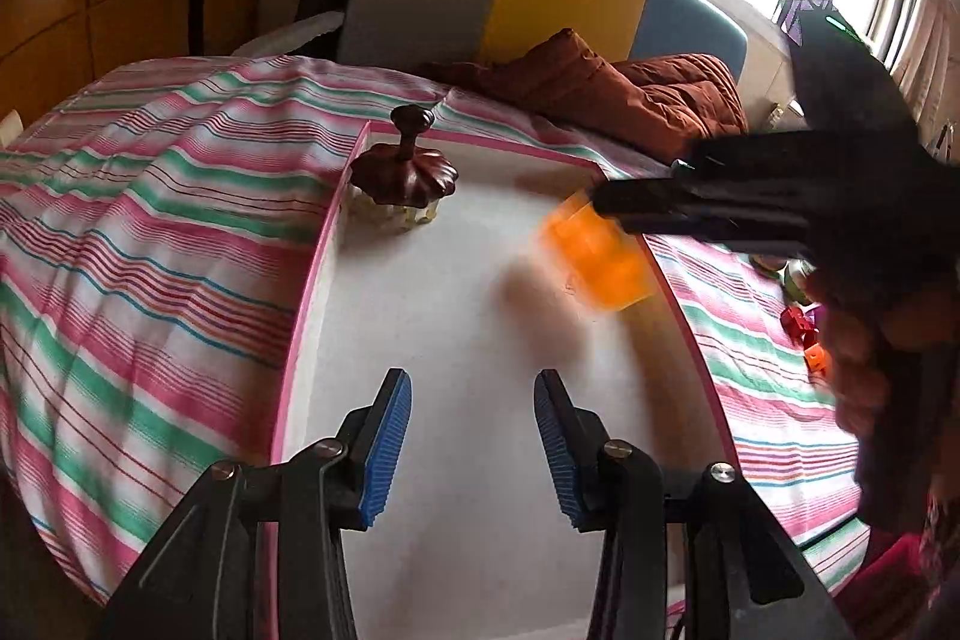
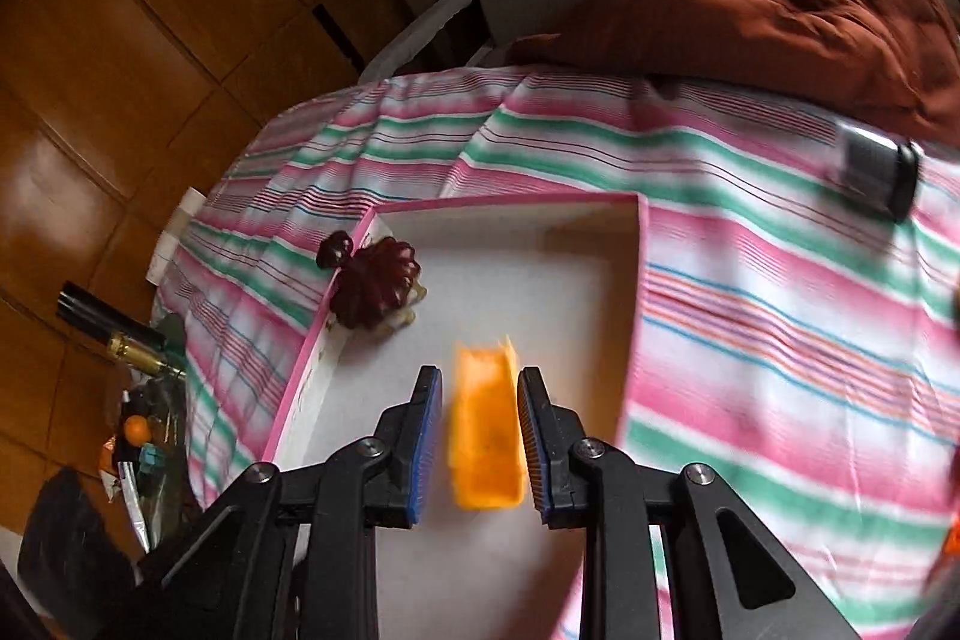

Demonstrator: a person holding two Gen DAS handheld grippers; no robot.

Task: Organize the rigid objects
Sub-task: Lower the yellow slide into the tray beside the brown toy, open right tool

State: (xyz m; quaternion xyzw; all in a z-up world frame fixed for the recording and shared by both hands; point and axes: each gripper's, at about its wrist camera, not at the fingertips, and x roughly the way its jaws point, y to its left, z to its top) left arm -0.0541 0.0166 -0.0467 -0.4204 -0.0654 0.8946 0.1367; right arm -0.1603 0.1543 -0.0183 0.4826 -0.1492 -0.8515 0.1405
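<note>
In the left wrist view we start at the left of the frame, where the striped bedsheet (image 1: 150, 232) falls away and the pink-rimmed box (image 1: 312, 280) lies on it as our collecting place. In its upper left corner stands the dark brown flower-shaped piece (image 1: 403, 169), tucked against the wall, we judge so that the rest of the floor stays free. At the bottom centre our left gripper (image 1: 473, 445) hangs over the white floor of the box with its blue pads standing apart and nothing between them; it waits, tilted downward, clear of the incoming load. Further right, the right gripper (image 1: 606, 208) reaches in from the right edge of the frame, lying nearly level in the picture, with the orange block (image 1: 597, 250) at its tip. The block is blurred and sits above the box floor near the right wall, its shadow below it, so we judge it is being carried in, not yet set down. At the far right a few small red and orange pieces (image 1: 804, 334) lie on the sheet, probably waiting their turn.

In the right wrist view, the flower piece (image 2: 375, 289) shows at centre left against the box wall (image 2: 312, 358). Right of it the block (image 2: 486, 436) sits lengthwise between the blue pads (image 2: 427, 448), which clamp its long sides. The gripper (image 2: 480, 445) points steeply down over the box floor. At the upper right a dark cylinder (image 2: 879, 172) lies on the sheet.
</note>
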